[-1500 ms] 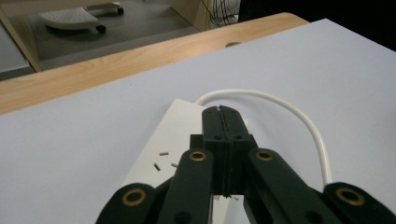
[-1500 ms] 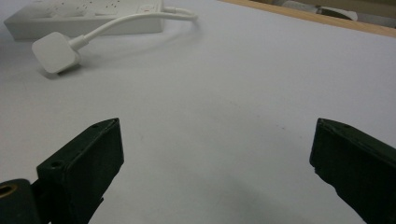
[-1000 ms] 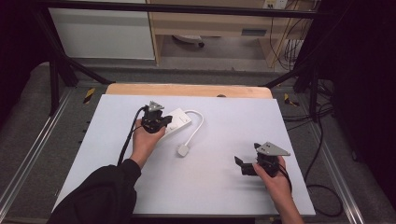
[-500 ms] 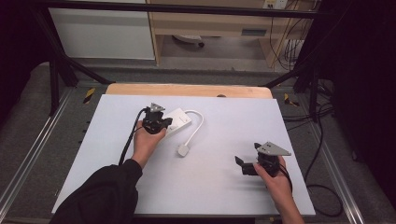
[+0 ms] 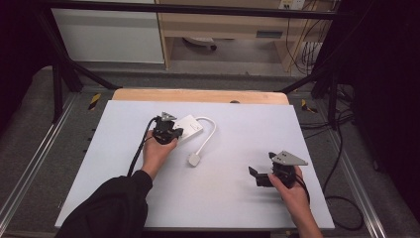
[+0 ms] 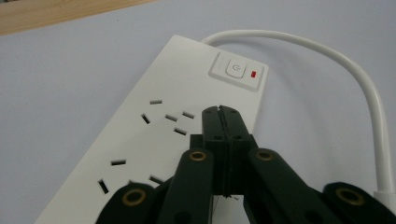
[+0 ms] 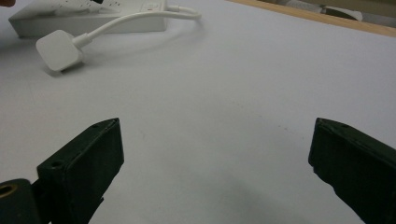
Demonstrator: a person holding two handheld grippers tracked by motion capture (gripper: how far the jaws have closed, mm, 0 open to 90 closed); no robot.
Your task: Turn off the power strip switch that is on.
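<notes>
High view: set above the near edge of the white table point(image 5: 124, 178), facing forward and down, far enough to take in the whole tabletop and the floor beyond. Left gripper view: rides close over the power strip point(image 6: 154, 121), looking along its own meeting jaws toward the switch point(image 6: 237, 71). Right gripper view: low over the table surface, looking between parted jaws across to the strip and plug point(image 7: 58, 50). All three views share the power strip and its white cable point(image 5: 209, 134).
</notes>
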